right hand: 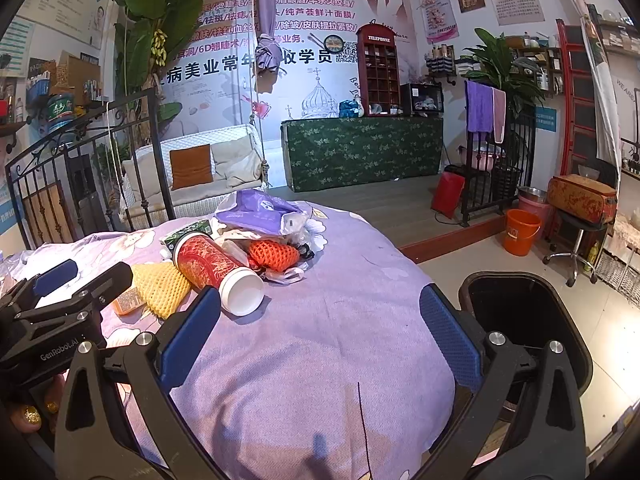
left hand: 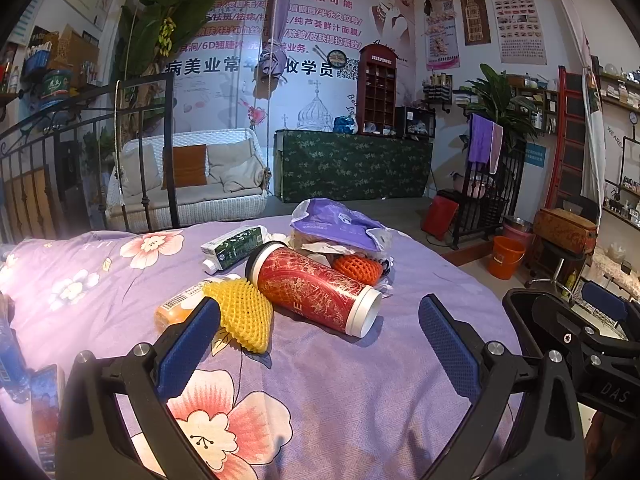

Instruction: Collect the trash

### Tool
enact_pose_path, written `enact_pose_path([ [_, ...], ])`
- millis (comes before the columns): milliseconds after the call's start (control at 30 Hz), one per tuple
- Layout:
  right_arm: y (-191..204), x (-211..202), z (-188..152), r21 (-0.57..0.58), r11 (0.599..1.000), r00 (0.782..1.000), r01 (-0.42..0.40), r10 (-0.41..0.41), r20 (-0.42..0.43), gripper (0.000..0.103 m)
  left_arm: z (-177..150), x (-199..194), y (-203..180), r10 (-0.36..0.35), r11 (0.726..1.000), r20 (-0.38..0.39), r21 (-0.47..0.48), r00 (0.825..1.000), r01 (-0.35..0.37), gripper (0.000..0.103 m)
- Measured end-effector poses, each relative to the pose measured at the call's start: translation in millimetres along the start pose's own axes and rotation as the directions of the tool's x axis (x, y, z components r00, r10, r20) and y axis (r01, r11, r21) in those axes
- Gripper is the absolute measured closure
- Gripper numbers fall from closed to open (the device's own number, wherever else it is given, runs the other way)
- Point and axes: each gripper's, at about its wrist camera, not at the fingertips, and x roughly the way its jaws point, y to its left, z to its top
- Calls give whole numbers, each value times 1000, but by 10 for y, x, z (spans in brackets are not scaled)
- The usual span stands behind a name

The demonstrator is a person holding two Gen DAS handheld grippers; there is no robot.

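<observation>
A pile of trash lies on the purple floral bedsheet (left hand: 340,392): a red patterned canister (left hand: 316,288) on its side, a yellow foam fruit net (left hand: 244,312), an orange bottle (left hand: 176,308), a green-white carton (left hand: 232,246), an orange foam net (left hand: 358,270) and a purple plastic pack (left hand: 332,222). My left gripper (left hand: 320,316) is open and empty, just short of the canister. My right gripper (right hand: 320,312) is open and empty over bare sheet, right of the canister (right hand: 216,272). A black trash bin (right hand: 524,320) stands beside the bed at right.
A black iron bedframe (left hand: 80,168) rises at the left. Blue packets (left hand: 44,408) lie at the sheet's left edge. An orange bucket (right hand: 520,232), a stool (right hand: 576,240) and a red bag (right hand: 448,194) stand on the floor at right. The left gripper shows in the right wrist view (right hand: 60,304).
</observation>
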Motion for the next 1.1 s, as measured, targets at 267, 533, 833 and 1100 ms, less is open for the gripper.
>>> enact_pose_path([
  [267,-5,8,0,1,1000,1000,1,-1,-2,5,-3,2,-1,-1,1000,-1,0,1000,1,6],
  [533,-1,13,-1,2,1000,1000,-1,1,-4,5,-7,4,-1,0,1000,0,-1,1000,0,6],
  [833,-5,13,3,2,1000,1000,-1,1,-6,5,4,2,1,-1,1000,-3,-1,1000,1,6],
  [1100,1,25,0,1,1000,1000,-2,2,-9,5,-8,3,-6,-1,1000,-4,0,1000,1,6],
])
